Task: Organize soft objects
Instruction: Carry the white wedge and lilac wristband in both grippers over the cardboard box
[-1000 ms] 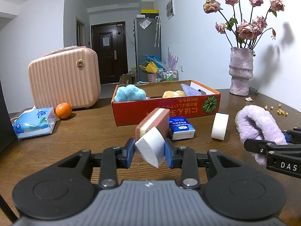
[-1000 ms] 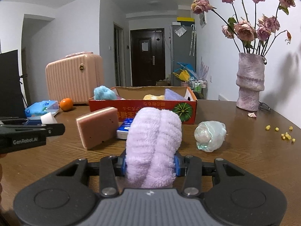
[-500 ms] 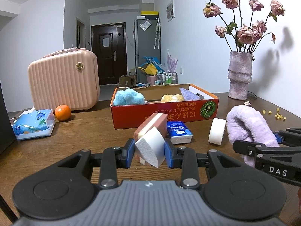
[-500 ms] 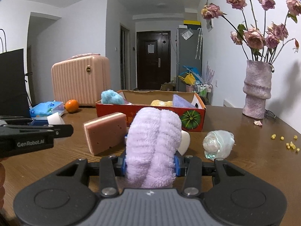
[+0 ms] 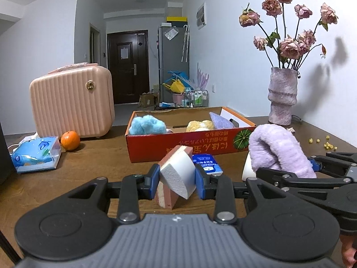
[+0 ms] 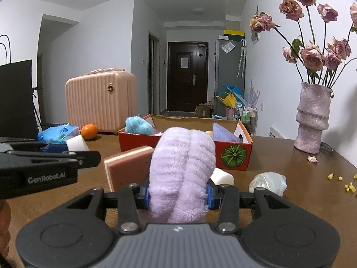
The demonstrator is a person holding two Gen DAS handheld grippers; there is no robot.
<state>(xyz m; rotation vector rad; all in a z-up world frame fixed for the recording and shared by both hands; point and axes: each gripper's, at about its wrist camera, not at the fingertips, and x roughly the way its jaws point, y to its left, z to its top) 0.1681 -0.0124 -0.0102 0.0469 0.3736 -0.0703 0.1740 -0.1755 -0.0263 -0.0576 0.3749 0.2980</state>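
My left gripper [image 5: 177, 178] is shut on a white foam wedge [image 5: 176, 170], held just above the table. Behind the wedge a pink sponge [image 5: 166, 197] stands on edge, in front of the red cardboard box [image 5: 178, 145]. My right gripper [image 6: 177, 195] is shut on a folded lilac fluffy towel [image 6: 181, 167] that sticks up between its fingers. In the left wrist view that towel [image 5: 276, 149] hangs at the right, close to the box's near right corner. The box holds a blue fluffy ball [image 5: 147, 125], a yellow sponge [image 5: 199, 125] and a purple cloth [image 5: 219, 120].
A small blue tissue pack [image 5: 206, 164], a white foam roll [image 6: 222, 176] and a crumpled clear bag [image 6: 267, 182] lie before the box. A pink suitcase [image 5: 71, 100], an orange [image 5: 70, 140] and a wipes pack [image 5: 36, 155] stand left. A vase [image 6: 312, 125] and yellow crumbs [image 6: 348, 186] are right.
The right gripper has risen a little and drifted toward the box with the lilac towel. The left gripper has kept its grip on the white wedge and barely moved.
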